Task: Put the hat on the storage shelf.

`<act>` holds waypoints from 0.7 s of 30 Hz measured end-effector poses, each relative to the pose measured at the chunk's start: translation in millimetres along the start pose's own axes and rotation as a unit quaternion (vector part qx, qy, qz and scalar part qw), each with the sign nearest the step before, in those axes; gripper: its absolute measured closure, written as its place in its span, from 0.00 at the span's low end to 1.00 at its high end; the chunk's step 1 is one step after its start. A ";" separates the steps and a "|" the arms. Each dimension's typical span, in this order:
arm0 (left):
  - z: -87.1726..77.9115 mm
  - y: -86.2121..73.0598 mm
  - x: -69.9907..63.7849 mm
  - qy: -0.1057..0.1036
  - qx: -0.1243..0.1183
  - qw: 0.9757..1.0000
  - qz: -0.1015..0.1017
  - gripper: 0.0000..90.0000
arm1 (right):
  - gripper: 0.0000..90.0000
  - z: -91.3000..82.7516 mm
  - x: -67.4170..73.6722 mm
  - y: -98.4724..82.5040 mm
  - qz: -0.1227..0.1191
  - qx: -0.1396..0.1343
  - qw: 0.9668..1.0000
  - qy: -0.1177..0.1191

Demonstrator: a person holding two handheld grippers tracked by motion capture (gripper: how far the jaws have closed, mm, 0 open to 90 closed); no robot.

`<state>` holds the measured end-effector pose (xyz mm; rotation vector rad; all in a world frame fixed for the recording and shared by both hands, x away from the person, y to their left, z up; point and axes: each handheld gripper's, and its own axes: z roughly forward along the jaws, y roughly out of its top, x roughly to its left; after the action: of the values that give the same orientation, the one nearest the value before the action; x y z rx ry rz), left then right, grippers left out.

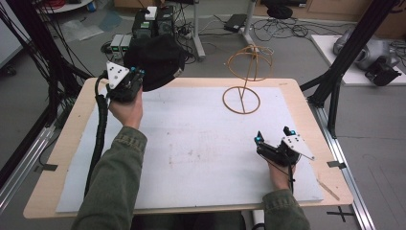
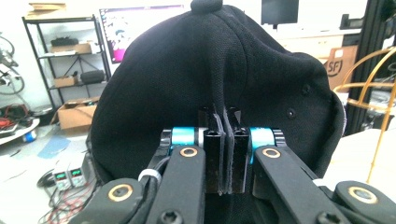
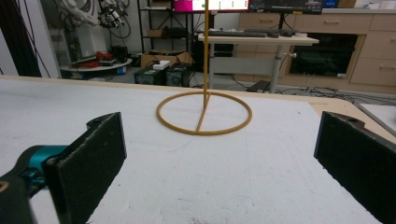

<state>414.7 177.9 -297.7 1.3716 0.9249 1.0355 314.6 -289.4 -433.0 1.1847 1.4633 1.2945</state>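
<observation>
My left gripper (image 1: pixel 136 76) is clenched on a fold of the black cap (image 1: pixel 155 60) — holding it off the table's far left corner — while my right gripper (image 1: pixel 273 136) rests spread and empty on the white mat (image 1: pixel 191 158), near the gold wire stand (image 1: pixel 244 79).

cap (image 1: pixel 160 60): above the table's far left corner, in the left gripper (image 1: pixel 128 79)
stand (image 1: pixel 243 91): on the table (image 1: pixel 62 143), far right
right gripper (image 1: pixel 273 139): before the stand, near right

Matt black woven cloth cap (image 2: pixel 187 70) — glossy golden wire stand (image 1: pixel 245 79) — pale wooden table (image 1: pixel 306 115).
</observation>
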 end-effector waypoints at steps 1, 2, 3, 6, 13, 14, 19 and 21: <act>0.0 0.0 0.0 0.000 0.000 1.000 0.000 0.98 | 0.01 0.0 0.0 0.0 0.000 0.000 1.000 0.000; 2.0 2.6 -2.1 -0.002 -0.001 1.000 0.002 0.98 | 0.01 0.0 0.0 0.0 0.000 -0.001 1.000 0.001; 3.4 4.1 -3.7 -0.002 -0.002 1.000 0.002 0.98 | 0.01 0.2 -0.3 0.0 -0.002 -0.002 1.000 0.000; 8.7 8.9 -10.1 -0.009 -0.006 1.000 0.003 0.98 | 0.01 0.2 -0.4 -0.1 0.001 -0.002 1.000 0.000; 22.8 17.1 -25.5 -0.030 -0.011 0.999 0.001 0.98 | 0.01 -0.6 -1.3 0.3 0.003 -0.003 1.000 0.001; 25.3 18.4 -28.1 -0.034 -0.011 0.999 0.003 0.98 | 0.01 -0.9 -2.1 0.3 0.004 -0.004 1.000 0.000; 41.3 24.8 -41.4 -0.047 -0.017 0.999 -0.012 0.98 | 0.01 -1.8 -1.6 0.7 0.008 -0.005 1.000 -0.001; 44.9 26.4 -45.0 -0.052 -0.018 0.998 -0.014 0.98 | 0.01 -1.8 -1.7 0.7 0.008 -0.005 1.000 0.000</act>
<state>442.7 119.6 -273.9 1.3659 0.8436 0.9468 313.3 -291.4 -432.1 1.1920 1.4477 1.3122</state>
